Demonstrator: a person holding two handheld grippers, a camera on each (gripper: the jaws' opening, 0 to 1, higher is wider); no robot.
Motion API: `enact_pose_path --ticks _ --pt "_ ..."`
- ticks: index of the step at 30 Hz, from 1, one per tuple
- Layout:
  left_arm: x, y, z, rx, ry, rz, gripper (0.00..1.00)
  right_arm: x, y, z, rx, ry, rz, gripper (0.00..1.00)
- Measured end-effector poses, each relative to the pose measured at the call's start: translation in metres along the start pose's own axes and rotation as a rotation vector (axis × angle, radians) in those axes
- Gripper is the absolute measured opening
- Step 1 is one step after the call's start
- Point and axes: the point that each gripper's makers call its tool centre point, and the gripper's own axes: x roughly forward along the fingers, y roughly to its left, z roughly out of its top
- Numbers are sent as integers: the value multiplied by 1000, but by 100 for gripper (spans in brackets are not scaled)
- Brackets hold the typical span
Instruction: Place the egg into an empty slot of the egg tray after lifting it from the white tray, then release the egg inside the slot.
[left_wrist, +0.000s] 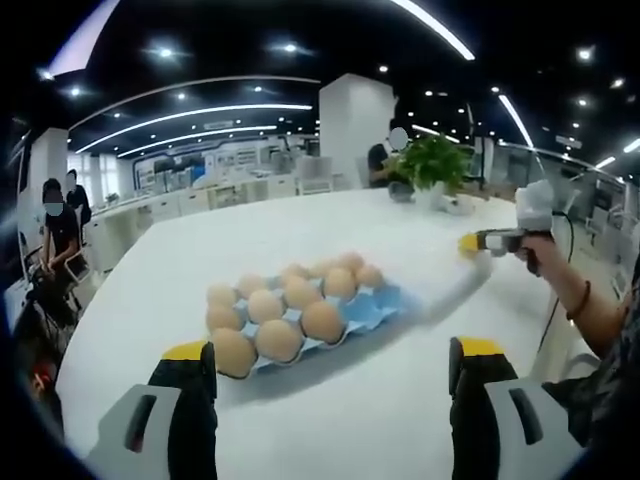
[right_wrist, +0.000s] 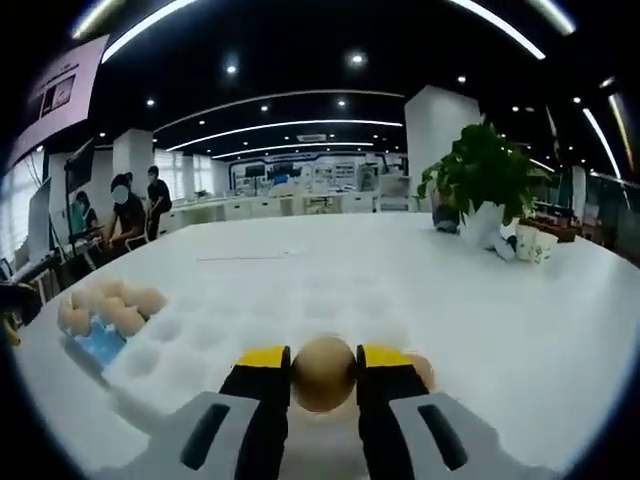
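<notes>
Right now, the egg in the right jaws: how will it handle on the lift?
Likely fragile: the egg is pinched by the right gripper, so squeeze lightly. Its smooth, round shell may slip or roll if loosened over the white tray.

Long ceiling light strips (left_wrist: 200, 110) and small spotlights light the room evenly, and the white counter (right_wrist: 480, 300) glows almost washed out, swallowing the white tray (right_wrist: 250, 320) near its left edge. Soft shadows fall beside the egg tray (left_wrist: 370, 312). Straight lines bow towards the edges, and distant desks look hazy.
</notes>
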Motion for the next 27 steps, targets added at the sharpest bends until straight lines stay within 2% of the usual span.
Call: enact_pose_path --ticks 11,18,27 --pt "-1 -1 1 4 -1 -2 99 0 -1 -1 4 9 -1 26" --pt "-1 -1 0 8 2 0 99 -3 9 7 8 -7 26 26" --pt "-3 -2 1 8 -3 0 99 -4 23 8 -2 -3 56 26"
